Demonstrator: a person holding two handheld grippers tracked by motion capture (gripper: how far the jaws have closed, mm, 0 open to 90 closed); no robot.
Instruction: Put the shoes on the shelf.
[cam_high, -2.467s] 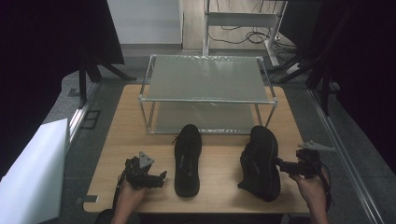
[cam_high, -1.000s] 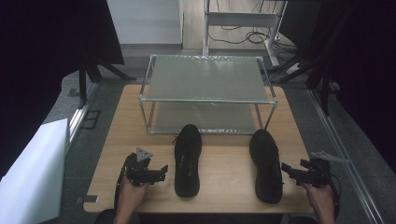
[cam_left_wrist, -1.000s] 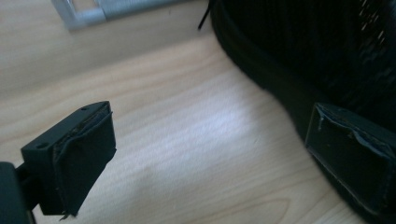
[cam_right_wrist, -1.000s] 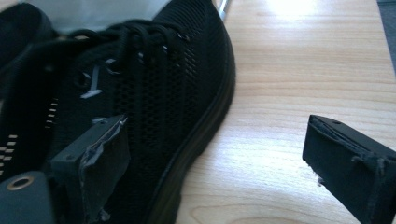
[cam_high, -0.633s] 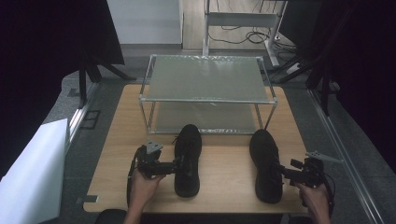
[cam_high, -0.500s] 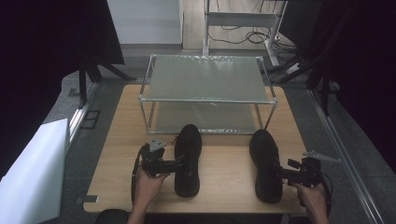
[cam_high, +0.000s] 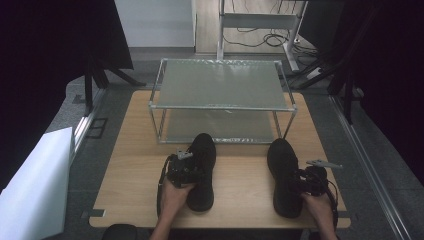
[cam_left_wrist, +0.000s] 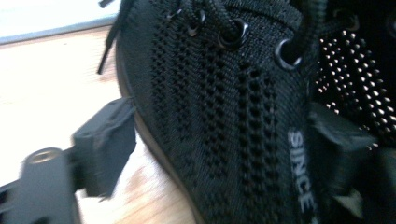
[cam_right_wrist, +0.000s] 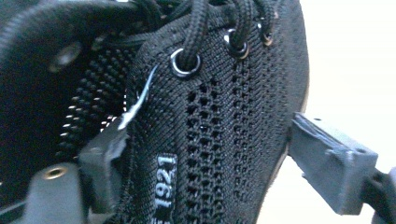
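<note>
Two black knit lace-up shoes lie flat on the wooden table (cam_high: 131, 170), toes toward the far side. At the left shoe (cam_high: 204, 155), my left gripper (cam_high: 186, 175) comes in from the shoe's left. Its jaws straddle the shoe's side wall (cam_left_wrist: 219, 135): one finger (cam_left_wrist: 105, 144) is outside by the sole and the other sits inside the opening. At the right shoe (cam_high: 281, 170), my right gripper (cam_high: 302, 182) stands open around that shoe's side wall (cam_right_wrist: 215, 158). One finger (cam_right_wrist: 100, 163) is inside the collar; the other (cam_right_wrist: 331, 172) stays clear of the sole.
A two-tier rack (cam_high: 222, 107) with a metal frame and glass shelves stands just behind the shoes' toes. A white board (cam_high: 30, 185) leans off the table's left side. Bare tabletop lies between the shoes and to the left.
The right shoe, tilted 2.5 s ago, now lies flat. My left gripper has moved right onto the left shoe, and my right gripper has moved left onto the right shoe.
</note>
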